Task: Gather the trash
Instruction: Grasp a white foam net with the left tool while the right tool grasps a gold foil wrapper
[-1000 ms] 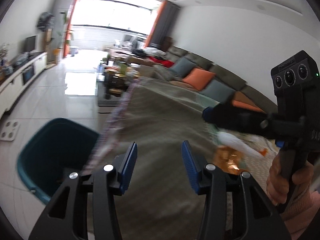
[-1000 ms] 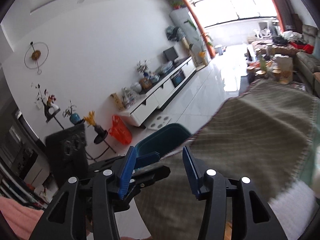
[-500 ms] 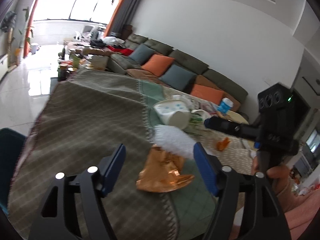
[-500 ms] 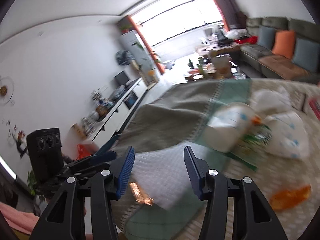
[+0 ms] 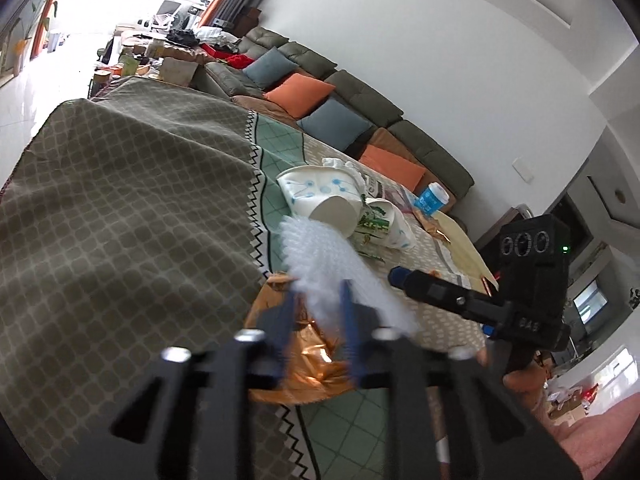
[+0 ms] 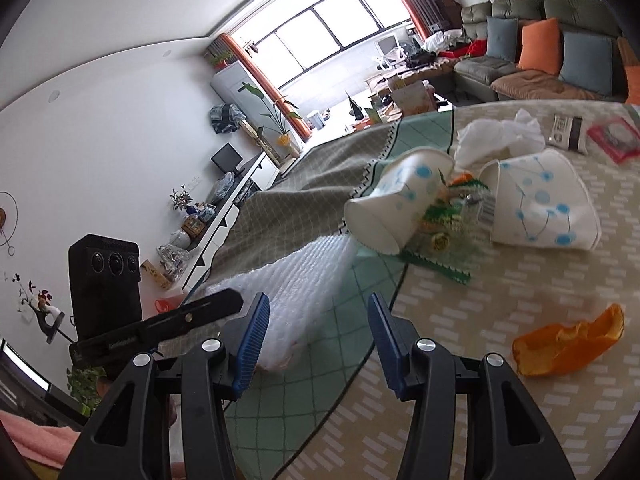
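The right gripper [image 6: 316,336] hangs over the tabletop [image 6: 500,380], jaws apart with nothing between them. Just beyond its left finger lies a white foam sheet [image 6: 296,284]. Past that, two tipped paper cups [image 6: 396,210] flank a green wrapper [image 6: 444,224]. An orange peel [image 6: 572,344] lies to the right, apart

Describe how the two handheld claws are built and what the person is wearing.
Both the left claw and the right claw have matte black angular frames, silver screws and ribbed blue fingers. Each carries a black box with three round lenses. A pink sleeve shows.
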{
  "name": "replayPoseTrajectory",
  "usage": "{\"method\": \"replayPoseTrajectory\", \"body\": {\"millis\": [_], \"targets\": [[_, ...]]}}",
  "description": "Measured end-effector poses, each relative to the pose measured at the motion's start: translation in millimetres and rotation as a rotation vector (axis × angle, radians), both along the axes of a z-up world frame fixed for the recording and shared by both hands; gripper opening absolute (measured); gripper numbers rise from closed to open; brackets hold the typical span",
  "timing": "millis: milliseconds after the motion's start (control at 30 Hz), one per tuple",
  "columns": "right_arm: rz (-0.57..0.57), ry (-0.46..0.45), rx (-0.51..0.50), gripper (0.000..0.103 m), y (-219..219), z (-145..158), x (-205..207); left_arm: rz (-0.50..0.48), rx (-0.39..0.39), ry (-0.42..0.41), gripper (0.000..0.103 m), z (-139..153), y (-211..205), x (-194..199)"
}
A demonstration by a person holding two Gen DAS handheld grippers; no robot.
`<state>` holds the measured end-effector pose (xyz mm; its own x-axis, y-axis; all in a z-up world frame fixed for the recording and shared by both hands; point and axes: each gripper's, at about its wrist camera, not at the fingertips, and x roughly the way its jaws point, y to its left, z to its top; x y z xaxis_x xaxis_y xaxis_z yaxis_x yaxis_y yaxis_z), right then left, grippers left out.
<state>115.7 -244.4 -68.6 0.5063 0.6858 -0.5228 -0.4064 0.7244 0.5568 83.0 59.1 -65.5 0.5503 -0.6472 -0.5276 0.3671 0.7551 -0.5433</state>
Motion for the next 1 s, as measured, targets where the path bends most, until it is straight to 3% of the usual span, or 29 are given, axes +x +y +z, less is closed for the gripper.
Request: {"method": "replayPoseTrajectory", "body": {"millis": [433,800,1000], "targets": [[0.082,0.021,0.019,0.057,13.5,-4.3,-4.9,0.105,-0.068,-0.085,0.011,23.0,38.1,-14.0],[0.223,0.04,-0.057,0.058,74.8,-15.2,-0.2,0.181,-0.108,-0.125,0.011,36.4,63.4,-27.1],[0.216,0.072,-0.076,0.046,79.2,-21.1,3.8,0.22,-0.093,-0.145,0.011,40.4,78.9,-37.6]]}}
